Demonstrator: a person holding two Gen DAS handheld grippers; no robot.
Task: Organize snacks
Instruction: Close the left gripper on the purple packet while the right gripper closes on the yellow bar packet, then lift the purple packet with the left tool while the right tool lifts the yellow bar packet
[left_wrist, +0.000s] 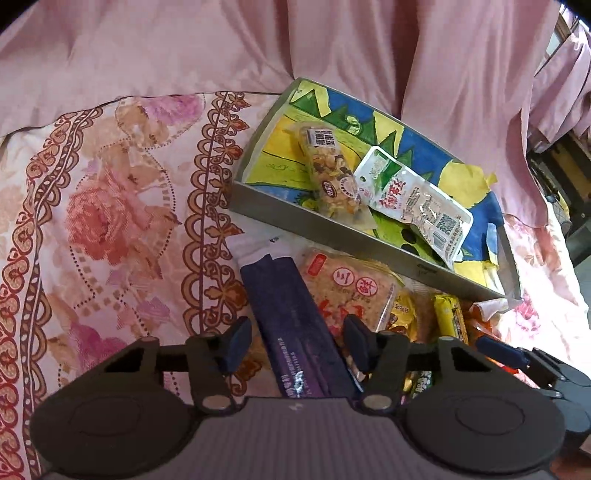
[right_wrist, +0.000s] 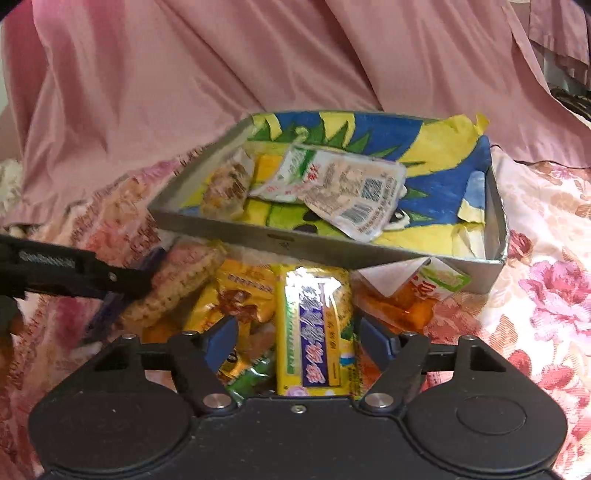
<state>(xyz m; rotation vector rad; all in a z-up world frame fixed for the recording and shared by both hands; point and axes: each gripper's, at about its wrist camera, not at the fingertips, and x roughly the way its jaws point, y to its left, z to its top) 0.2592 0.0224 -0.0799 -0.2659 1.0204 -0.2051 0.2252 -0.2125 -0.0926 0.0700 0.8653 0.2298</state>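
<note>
Both grippers hang over the heap of snacks that lies on the flowered bedspread (left_wrist: 110, 206), just in front of the grey box (right_wrist: 325, 251), which is presumably where everything is meant to end up. The box already holds two packets: a clear bag of mixed nuts (left_wrist: 334, 173) and a white vacuum pouch (left_wrist: 417, 199) lapping over its end, so the sorting looks begun but far from finished.

The left gripper (left_wrist: 295, 343) straddles a long dark purple packet (left_wrist: 295, 332), one finger on each long edge. Its jaws are part-way in; whether the pads actually press the packet I cannot tell. Taking it across its narrow width makes sense, since that is the only span the jaws could cover.

The right gripper (right_wrist: 297, 343) brackets a yellow wafer bar with a blue band (right_wrist: 314, 325) in the same manner, with a visible gap on each side, so it is open and holds nothing. Beside the bar lie a ridged rice cracker pack (right_wrist: 181, 288), a golden packet (right_wrist: 240, 295) and an orange pouch (right_wrist: 410, 299), crowded close enough that a neighbour may get pinched too.
</note>
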